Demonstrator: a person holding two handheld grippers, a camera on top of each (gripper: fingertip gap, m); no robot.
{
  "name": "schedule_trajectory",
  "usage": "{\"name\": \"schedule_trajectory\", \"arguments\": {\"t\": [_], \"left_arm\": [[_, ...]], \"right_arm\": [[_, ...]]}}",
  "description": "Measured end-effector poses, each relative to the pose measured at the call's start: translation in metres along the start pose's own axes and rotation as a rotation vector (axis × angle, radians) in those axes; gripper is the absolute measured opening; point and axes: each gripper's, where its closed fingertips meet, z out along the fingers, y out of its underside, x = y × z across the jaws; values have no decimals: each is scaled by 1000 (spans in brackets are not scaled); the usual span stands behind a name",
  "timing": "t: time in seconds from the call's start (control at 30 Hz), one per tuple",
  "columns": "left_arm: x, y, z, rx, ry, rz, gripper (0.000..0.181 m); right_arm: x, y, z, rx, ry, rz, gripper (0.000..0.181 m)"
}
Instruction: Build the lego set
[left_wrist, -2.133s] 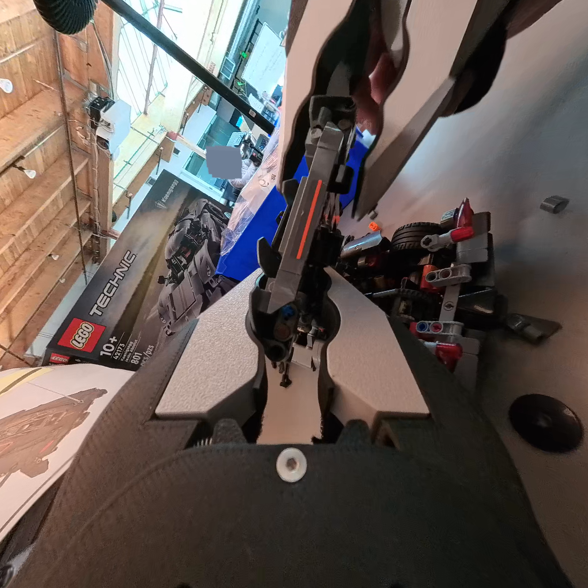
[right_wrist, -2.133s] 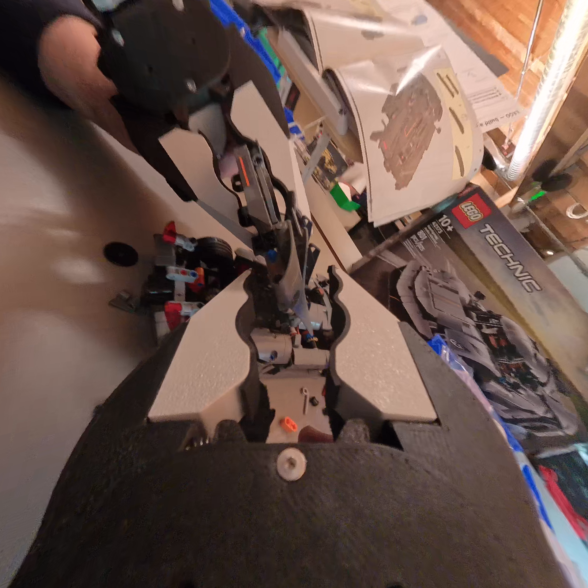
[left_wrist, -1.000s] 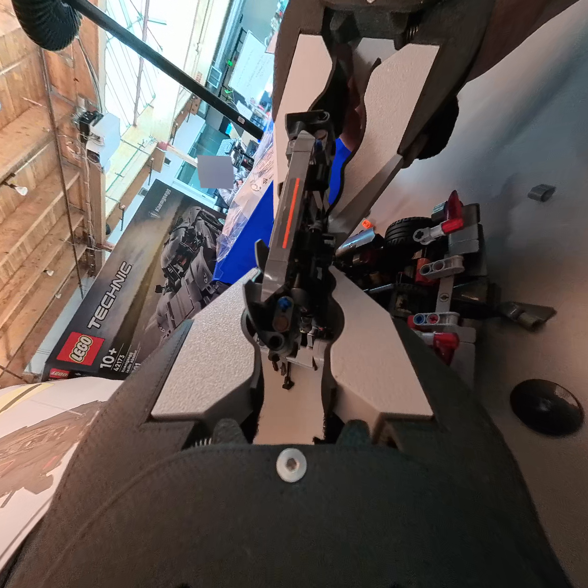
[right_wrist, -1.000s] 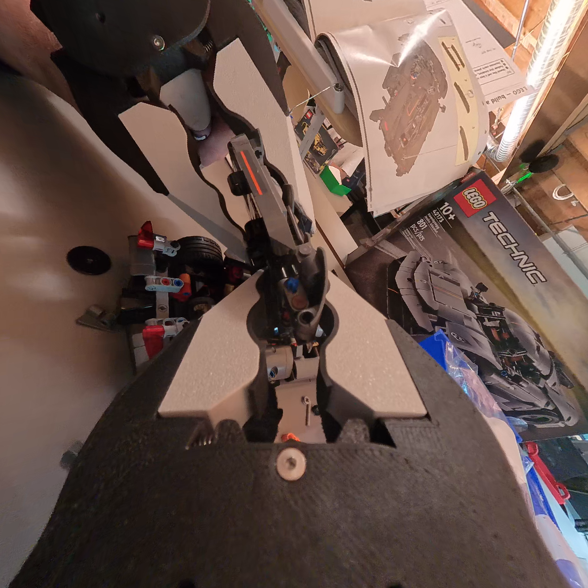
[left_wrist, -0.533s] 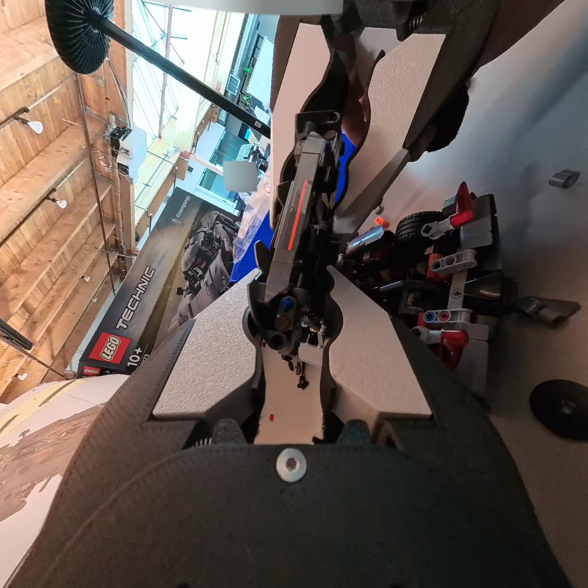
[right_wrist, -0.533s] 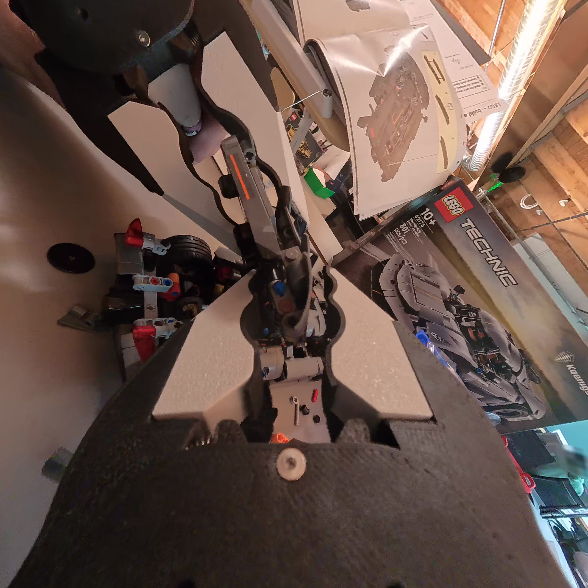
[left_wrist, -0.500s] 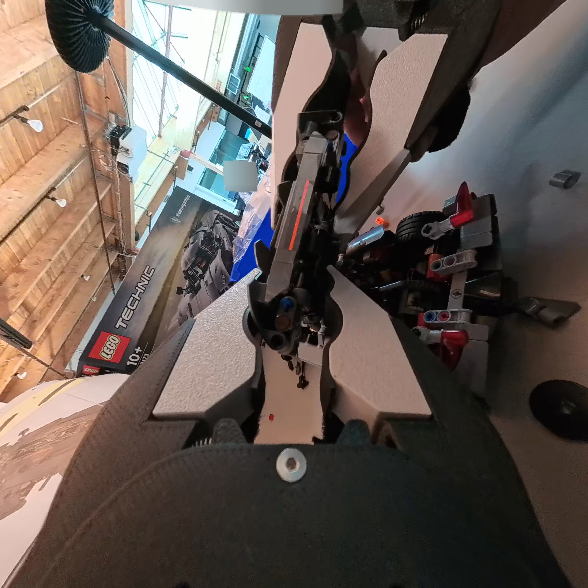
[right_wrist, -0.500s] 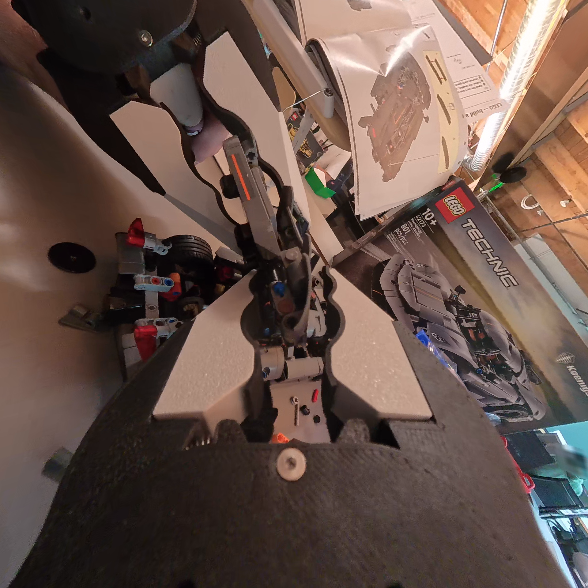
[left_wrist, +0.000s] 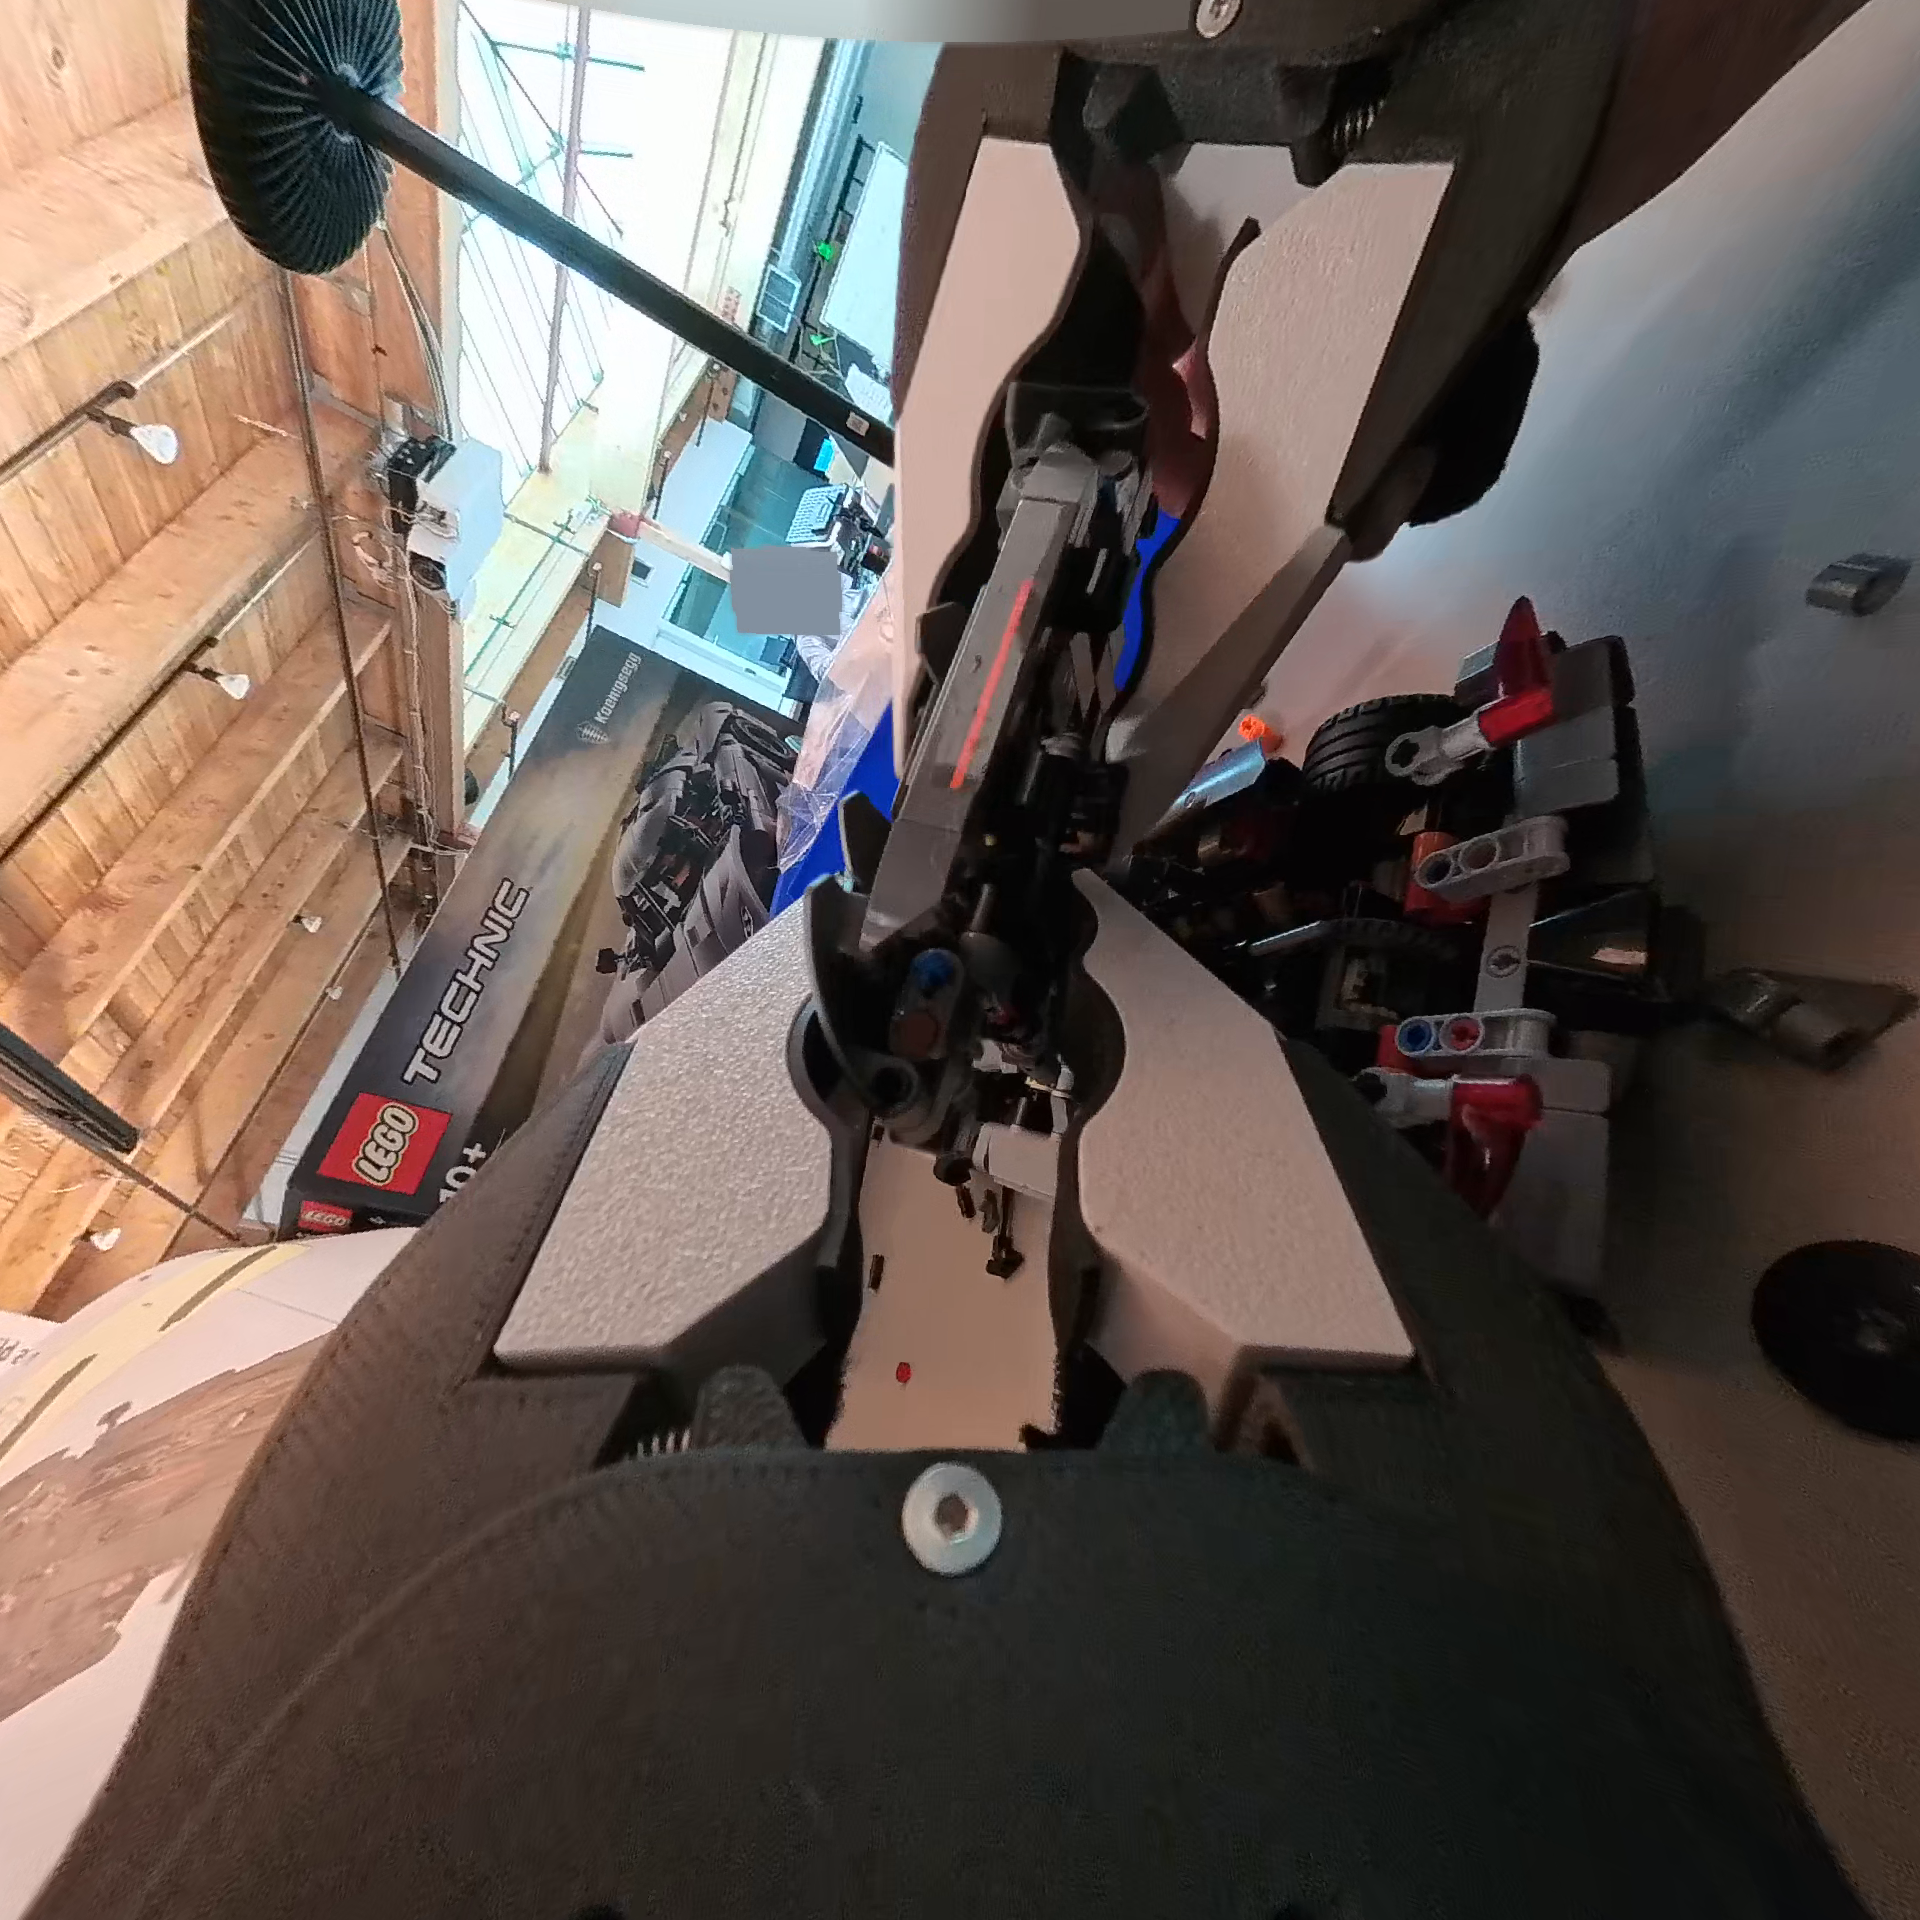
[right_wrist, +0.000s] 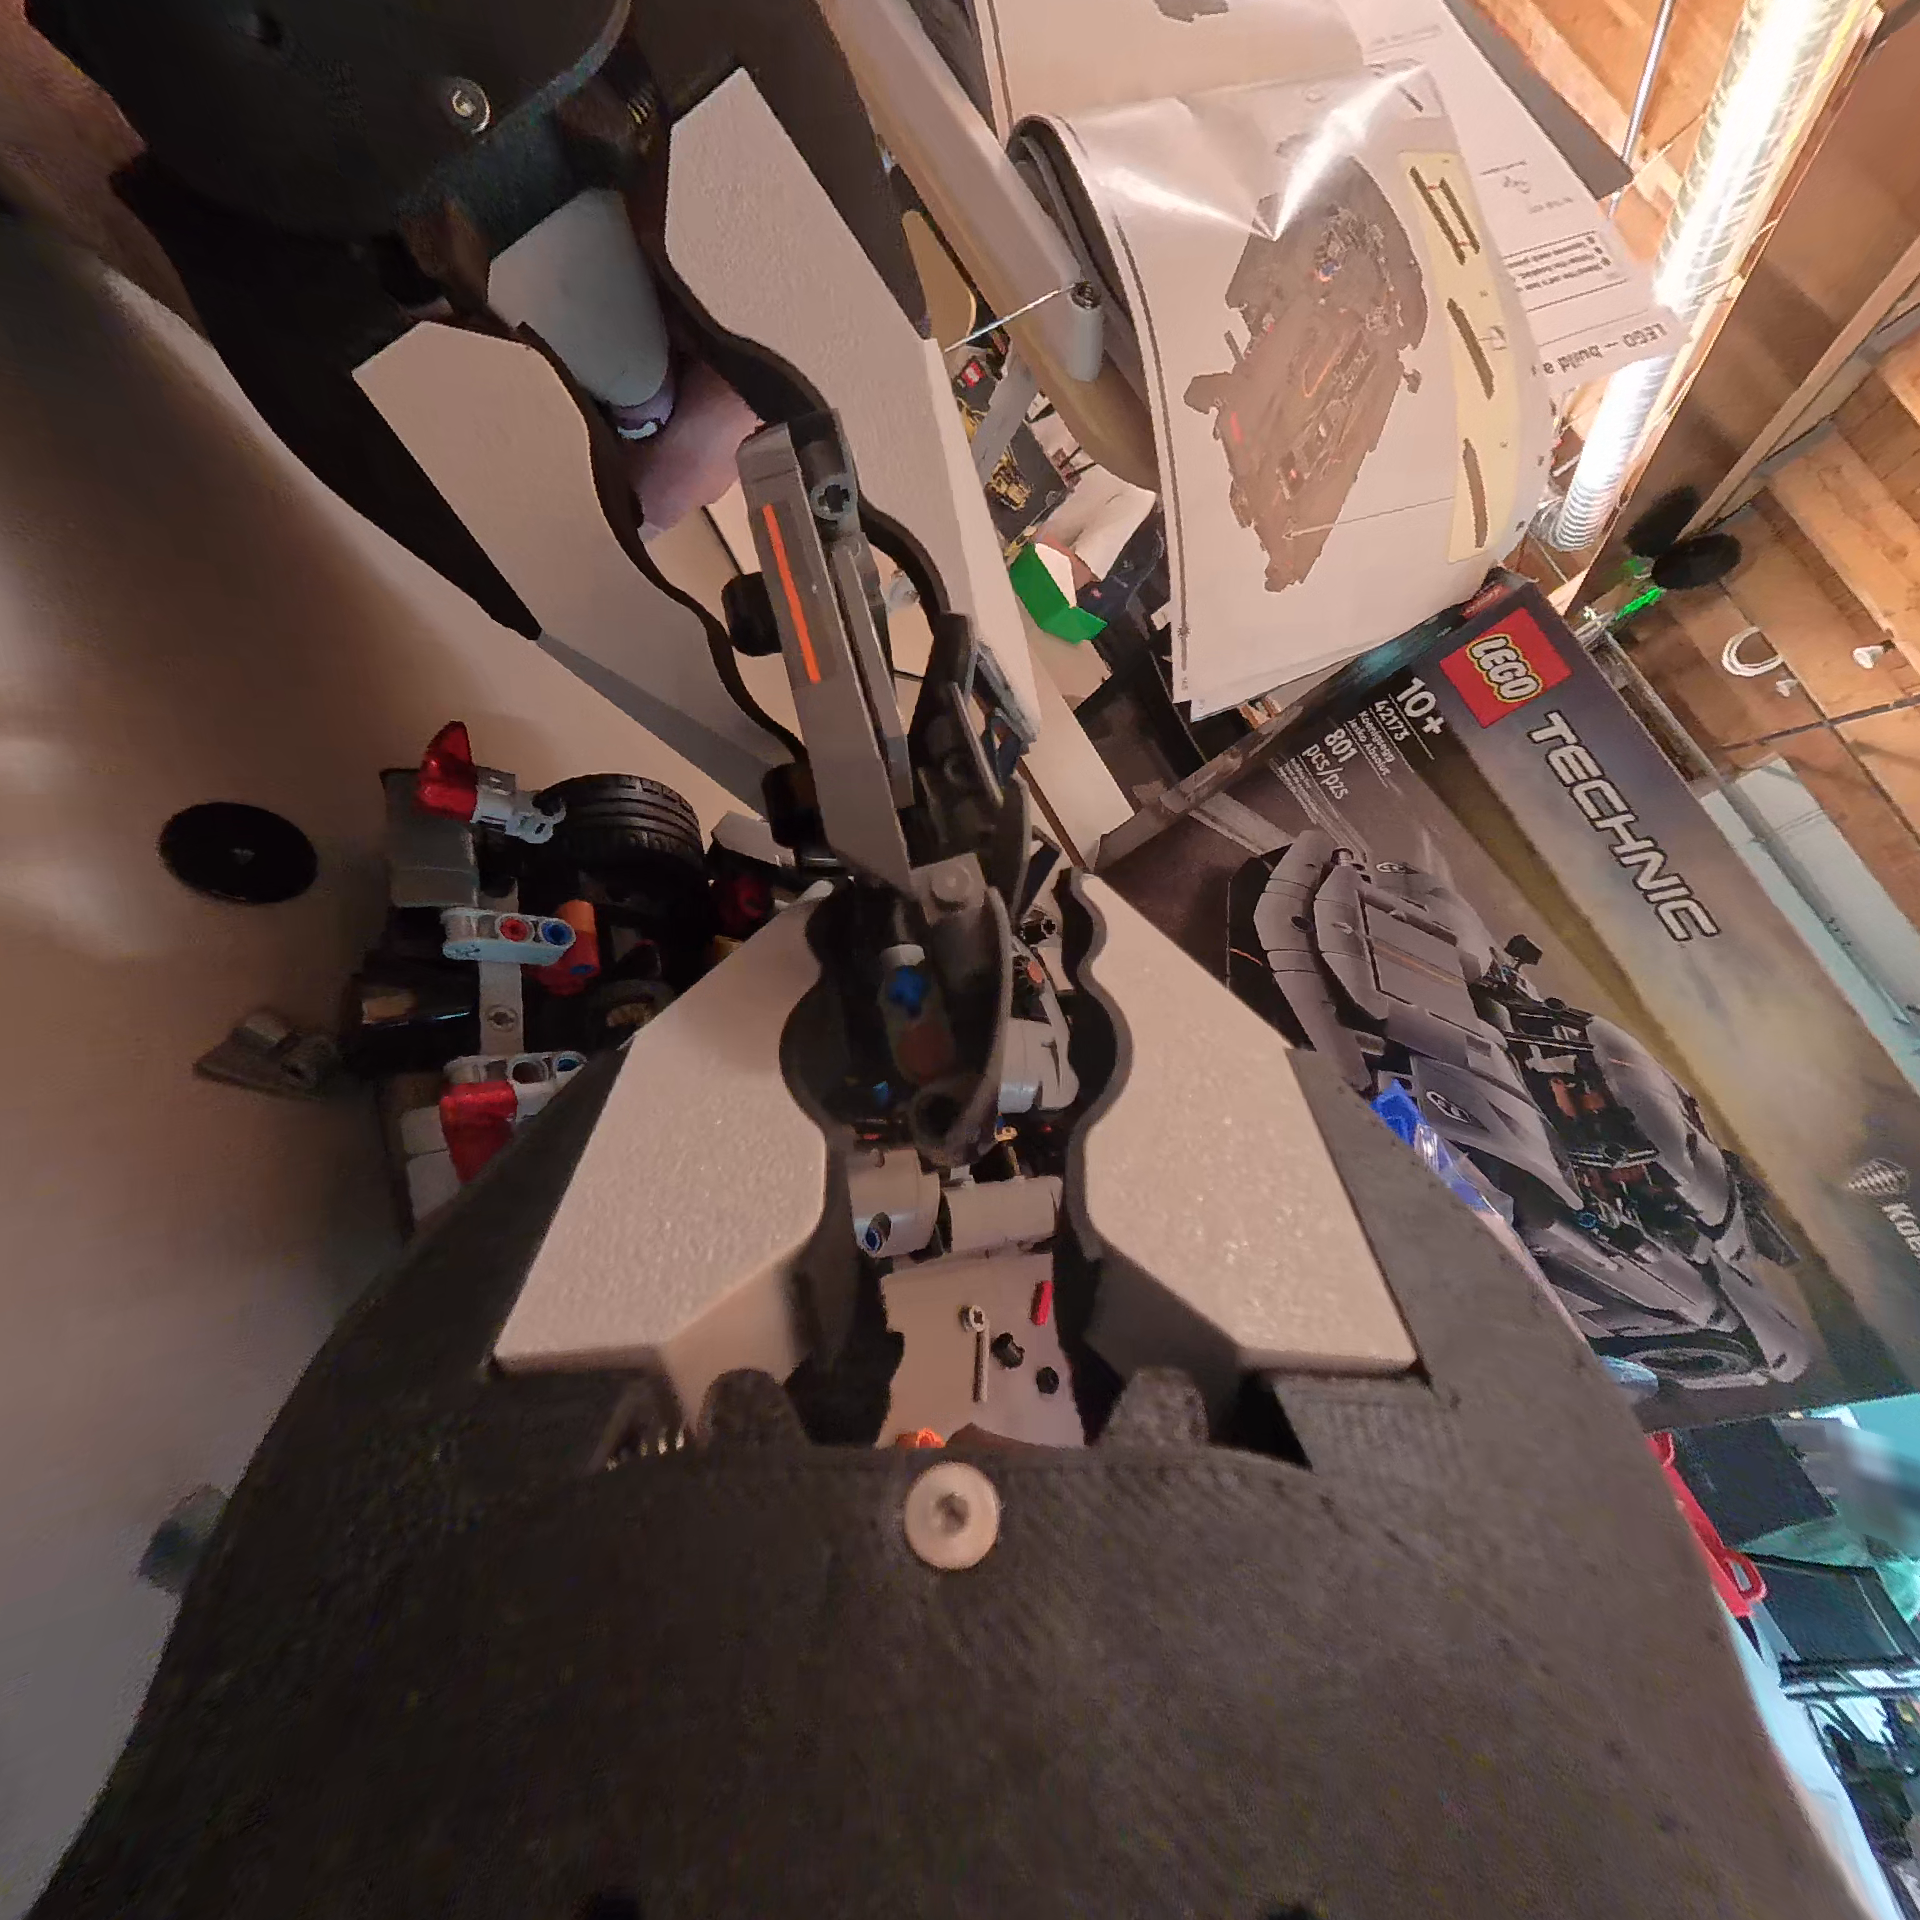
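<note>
- The left claw (left_wrist: 951, 997) is clenched on one end of a long grey lego assembly (left_wrist: 977, 717) with an orange stripe, held in the air above the counter (left_wrist: 1766, 312).
- The right claw (right_wrist: 951, 997) grips the assembly's other end, facing the left one.
- A partly built lego car (right_wrist: 520, 935) sits on the counter below, beside a black disc (right_wrist: 237, 852).
- The set's box (right_wrist: 1558, 935) stands behind.

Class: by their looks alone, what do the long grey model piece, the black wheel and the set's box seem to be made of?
Grey model piece: probably hard plastic, smooth and slightly glossy, with crisp moulded edges. Wheel: its tyre looks like matte rubber with ribbed tread. Box: seemingly printed cardboard, flat-sided with a faint sheen.
</note>
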Motion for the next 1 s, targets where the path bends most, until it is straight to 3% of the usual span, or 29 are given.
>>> {"name": "schedule_trajectory", "arguments": {"t": [0.3, 1.0], "left_arm": [[-3, -2, 0, 0, -4, 5, 36], [3, 5, -1, -28, -18, 76, 31]], "right_arm": [[0, -2, 0, 0, -2, 4, 27], [0, 1, 0, -35, 57, -113, 30]]}}
